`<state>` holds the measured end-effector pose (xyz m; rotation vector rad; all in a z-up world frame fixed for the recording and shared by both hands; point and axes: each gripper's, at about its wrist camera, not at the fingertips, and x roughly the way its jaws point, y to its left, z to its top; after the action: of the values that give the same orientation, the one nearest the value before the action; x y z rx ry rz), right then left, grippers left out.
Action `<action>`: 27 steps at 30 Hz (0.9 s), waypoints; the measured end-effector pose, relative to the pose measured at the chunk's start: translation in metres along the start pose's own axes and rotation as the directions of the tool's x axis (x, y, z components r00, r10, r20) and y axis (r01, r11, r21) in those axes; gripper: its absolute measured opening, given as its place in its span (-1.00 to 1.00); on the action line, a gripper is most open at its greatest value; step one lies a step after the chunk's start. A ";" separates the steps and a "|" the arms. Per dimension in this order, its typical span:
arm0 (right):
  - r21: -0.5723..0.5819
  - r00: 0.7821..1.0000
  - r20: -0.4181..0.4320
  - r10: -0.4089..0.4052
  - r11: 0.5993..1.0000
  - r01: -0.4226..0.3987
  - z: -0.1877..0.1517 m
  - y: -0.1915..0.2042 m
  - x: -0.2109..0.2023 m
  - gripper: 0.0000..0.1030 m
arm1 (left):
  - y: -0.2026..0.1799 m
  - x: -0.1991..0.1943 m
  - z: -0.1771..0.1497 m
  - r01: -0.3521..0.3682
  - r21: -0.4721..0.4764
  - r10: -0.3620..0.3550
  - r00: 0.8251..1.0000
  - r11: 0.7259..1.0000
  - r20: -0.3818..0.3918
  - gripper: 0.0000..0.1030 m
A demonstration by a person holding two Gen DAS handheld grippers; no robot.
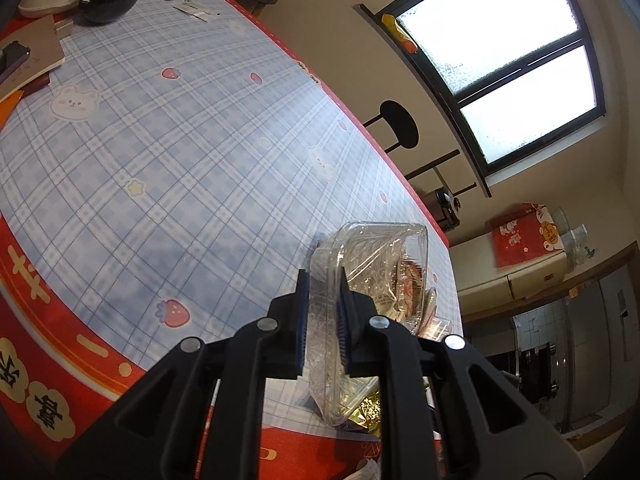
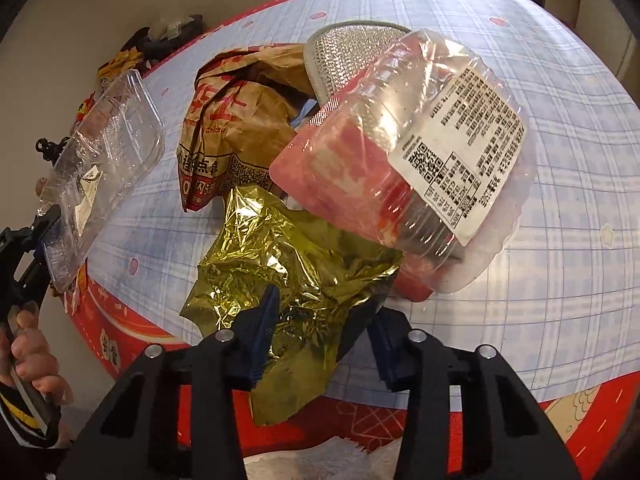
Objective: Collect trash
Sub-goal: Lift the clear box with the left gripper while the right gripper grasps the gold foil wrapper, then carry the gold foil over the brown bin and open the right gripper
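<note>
Right gripper (image 2: 320, 320): gold foil (image 2: 296, 264) is being straddled, not clamped.
Left gripper (image 1: 322, 320): clear tray (image 1: 360, 280) is being gripped.
Remaining: paper bag (image 2: 232, 120), meat pack (image 2: 400, 152).

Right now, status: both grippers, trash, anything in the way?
Left gripper shut on clear plastic tray, lifted. Right gripper open around gold foil wrapper, pads not pressing. Meat pack overlaps the foil's far edge; paper bag behind.

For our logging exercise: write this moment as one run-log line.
left gripper: shut on clear plastic tray | right gripper: open around gold foil wrapper | table: paper bag, labelled meat pack remain
</note>
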<state>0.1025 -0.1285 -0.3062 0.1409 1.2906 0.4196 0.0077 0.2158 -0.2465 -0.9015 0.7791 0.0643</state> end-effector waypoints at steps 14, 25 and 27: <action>-0.230 0.973 0.219 0.074 0.973 -0.022 0.019 0.036 -0.068 -0.75 | -0.016 -0.006 -0.002 0.009 0.023 -0.010 1.000 1.000 0.015 -0.69; -0.213 0.929 0.359 0.090 0.977 -0.012 0.026 0.012 -0.124 -0.75 | -0.037 -0.025 0.007 -0.013 0.068 0.008 0.997 0.998 0.078 -0.69; -0.199 0.922 0.378 0.083 0.980 -0.007 0.028 0.005 -0.132 -0.75 | -0.042 -0.030 0.010 -0.016 0.074 0.009 0.995 0.997 0.098 -0.69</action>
<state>0.0995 -0.1705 -0.1786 0.0827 0.8545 0.5265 0.0069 0.2038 -0.1954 -0.8169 0.6918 0.0892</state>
